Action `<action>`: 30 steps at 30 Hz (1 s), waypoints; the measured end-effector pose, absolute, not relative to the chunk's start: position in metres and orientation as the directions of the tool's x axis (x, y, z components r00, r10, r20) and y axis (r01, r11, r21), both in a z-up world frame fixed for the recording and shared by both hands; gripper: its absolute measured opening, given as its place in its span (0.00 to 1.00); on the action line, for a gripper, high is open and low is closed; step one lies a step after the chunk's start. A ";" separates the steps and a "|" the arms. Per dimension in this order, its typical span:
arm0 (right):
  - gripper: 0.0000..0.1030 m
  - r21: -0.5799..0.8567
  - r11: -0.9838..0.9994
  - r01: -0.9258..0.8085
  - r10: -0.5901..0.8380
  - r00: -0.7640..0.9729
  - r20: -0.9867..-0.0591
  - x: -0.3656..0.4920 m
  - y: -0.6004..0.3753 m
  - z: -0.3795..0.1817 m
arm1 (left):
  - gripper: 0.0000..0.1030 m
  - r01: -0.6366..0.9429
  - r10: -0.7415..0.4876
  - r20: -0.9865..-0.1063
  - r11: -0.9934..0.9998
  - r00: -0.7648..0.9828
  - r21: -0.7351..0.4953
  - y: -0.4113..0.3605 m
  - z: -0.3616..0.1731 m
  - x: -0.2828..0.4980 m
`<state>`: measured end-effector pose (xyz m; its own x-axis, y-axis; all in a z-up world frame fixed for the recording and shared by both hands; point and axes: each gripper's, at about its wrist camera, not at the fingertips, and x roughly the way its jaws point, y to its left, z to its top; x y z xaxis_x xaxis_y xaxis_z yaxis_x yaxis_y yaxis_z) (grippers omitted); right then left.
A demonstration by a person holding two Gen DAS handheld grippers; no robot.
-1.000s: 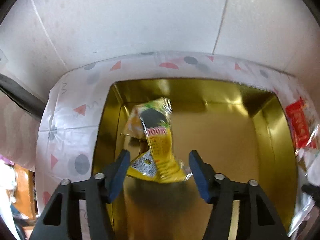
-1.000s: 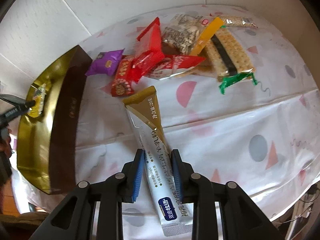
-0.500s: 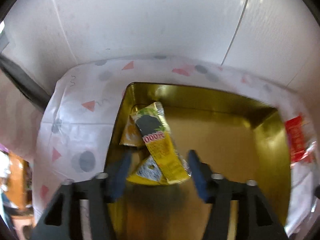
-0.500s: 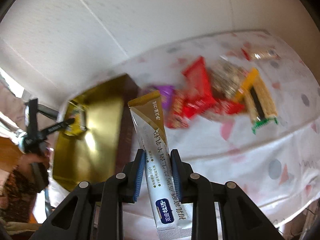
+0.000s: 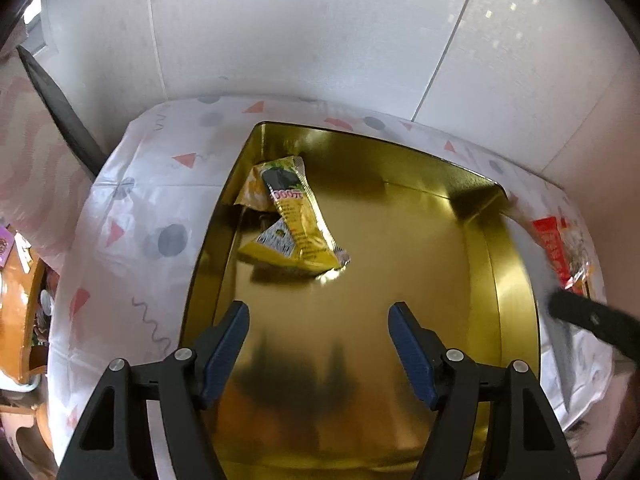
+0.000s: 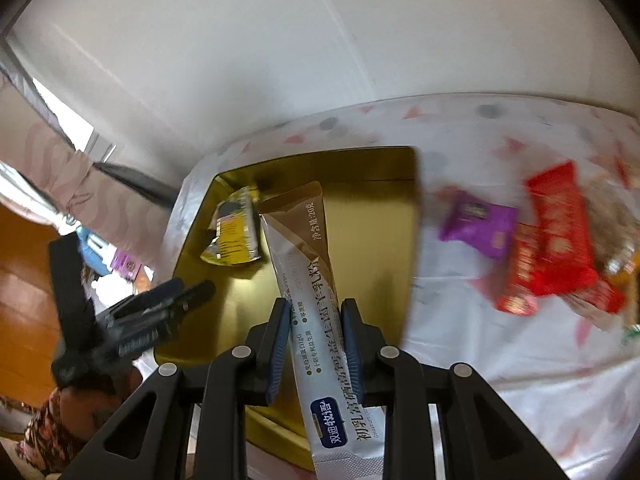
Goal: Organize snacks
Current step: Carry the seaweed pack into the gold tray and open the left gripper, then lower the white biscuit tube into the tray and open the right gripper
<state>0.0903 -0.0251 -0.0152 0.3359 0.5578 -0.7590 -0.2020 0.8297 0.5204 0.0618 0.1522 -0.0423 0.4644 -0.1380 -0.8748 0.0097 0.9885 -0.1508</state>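
Observation:
A gold tray lies on the patterned tablecloth. Yellow snack packets lie in its far left corner. My left gripper is open and empty, held above the tray's near part, pulled back from the packets. My right gripper is shut on a long white and gold stick packet and holds it above the tray. The yellow packets and my left gripper also show in the right wrist view.
A heap of loose snacks lies on the cloth right of the tray: a purple packet, red packets and others, blurred. Red packets show at the right edge. A white wall stands behind the table. The table's left edge drops to a wooden floor.
My left gripper let go of the yellow packet, opened wider and drew back. My right gripper lifted the stick packet off the cloth and carried it left over the tray.

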 end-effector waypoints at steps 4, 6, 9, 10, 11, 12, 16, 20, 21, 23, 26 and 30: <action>0.26 0.505 0.834 -0.223 0.551 0.305 -0.776 0.109 0.006 -0.025 | 0.71 -0.001 -0.140 -0.877 0.987 0.460 -0.158 0.158 -0.043 0.055; 0.26 0.495 0.841 -0.219 0.540 0.294 -0.789 0.117 0.018 -0.031 | 0.71 -0.010 -0.130 -0.878 0.988 0.460 -0.152 0.161 -0.044 0.052; 0.26 0.462 0.859 -0.221 0.510 0.289 -0.810 0.132 0.038 -0.040 | 0.71 -0.021 -0.128 -0.879 0.988 0.460 -0.155 0.169 -0.042 0.044; 0.26 0.459 0.861 -0.220 0.507 0.287 -0.813 0.135 0.042 -0.042 | 0.71 -0.027 -0.124 -0.878 0.988 0.462 -0.153 0.172 -0.041 0.043; 0.26 0.457 0.863 -0.217 0.503 0.283 -0.816 0.138 0.046 -0.044 | 0.71 -0.030 -0.122 -0.878 0.988 0.463 -0.153 0.174 -0.041 0.041; 0.26 0.456 0.864 -0.212 0.501 0.280 -0.819 0.141 0.050 -0.047 | 0.71 -0.031 -0.123 -0.878 0.988 0.463 -0.155 0.176 -0.041 0.039; 0.26 0.461 0.866 -0.196 0.500 0.275 -0.822 0.153 0.063 -0.052 | 0.71 -0.034 -0.117 -0.878 0.988 0.464 -0.150 0.182 -0.040 0.036; 0.26 0.491 0.860 -0.138 0.510 0.275 -0.815 0.167 0.067 -0.059 | 0.71 -0.036 -0.106 -0.877 0.990 0.468 -0.139 0.188 -0.038 0.032; 0.26 0.502 0.857 -0.116 0.514 0.273 -0.813 0.170 0.068 -0.062 | 0.71 -0.036 -0.103 -0.878 0.990 0.468 -0.136 0.190 -0.038 0.032; 0.28 0.526 0.846 -0.091 0.529 0.271 -0.804 0.177 0.071 -0.067 | 0.71 -0.041 -0.096 -0.877 0.991 0.470 -0.130 0.192 -0.037 0.031; 0.31 0.558 0.828 -0.057 0.551 0.273 -0.789 0.181 0.072 -0.074 | 0.72 -0.049 -0.089 -0.879 0.991 0.468 -0.126 0.196 -0.037 0.029; 0.35 0.582 0.813 -0.039 0.571 0.253 -0.781 0.179 0.073 -0.077 | 0.72 -0.065 -0.085 -0.881 0.989 0.465 -0.130 0.199 -0.038 0.029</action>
